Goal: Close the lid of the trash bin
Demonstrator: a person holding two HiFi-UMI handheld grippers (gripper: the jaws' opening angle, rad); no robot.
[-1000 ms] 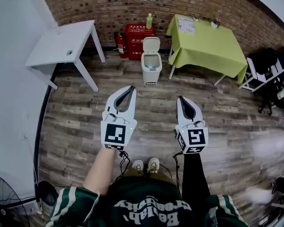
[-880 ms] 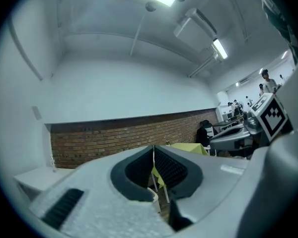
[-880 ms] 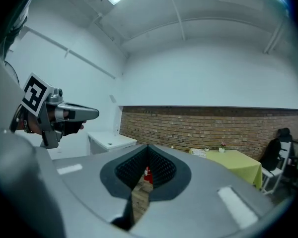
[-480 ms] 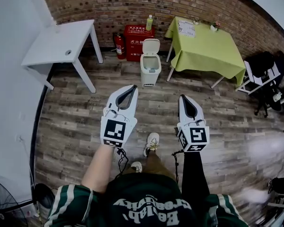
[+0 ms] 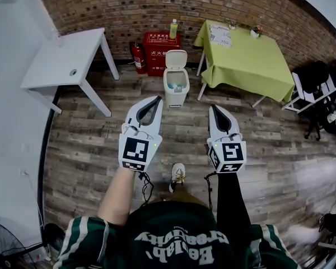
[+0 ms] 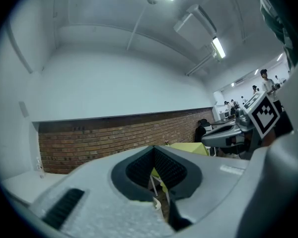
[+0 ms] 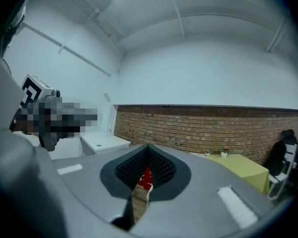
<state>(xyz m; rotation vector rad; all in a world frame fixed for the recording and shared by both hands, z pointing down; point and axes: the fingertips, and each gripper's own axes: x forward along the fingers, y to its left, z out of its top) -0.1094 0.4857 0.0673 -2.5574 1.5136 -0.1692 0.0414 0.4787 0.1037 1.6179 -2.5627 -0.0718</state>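
The white trash bin (image 5: 176, 87) stands on the wooden floor by the brick wall, its lid (image 5: 176, 57) tipped up and back. Both grippers hang in the air short of it, pointing toward it. My left gripper (image 5: 158, 98) is shut and empty, just below and left of the bin. My right gripper (image 5: 213, 108) is shut and empty too, below and right of the bin. In the left gripper view the left gripper (image 6: 154, 148) has its tips together. In the right gripper view the right gripper (image 7: 148, 146) is shut, with a white sliver of the bin (image 7: 149, 194) below.
A red fire-equipment box (image 5: 161, 52) with a green bottle (image 5: 173, 28) on top stands behind the bin, an extinguisher (image 5: 137, 58) beside it. A white table (image 5: 64, 58) is at the left, a green-clothed table (image 5: 243, 58) at the right, black bags and a rack (image 5: 320, 91) farther right.
The person has stepped forward, one shoe now ahead. Both grippers have come closer to the bin and stay shut.
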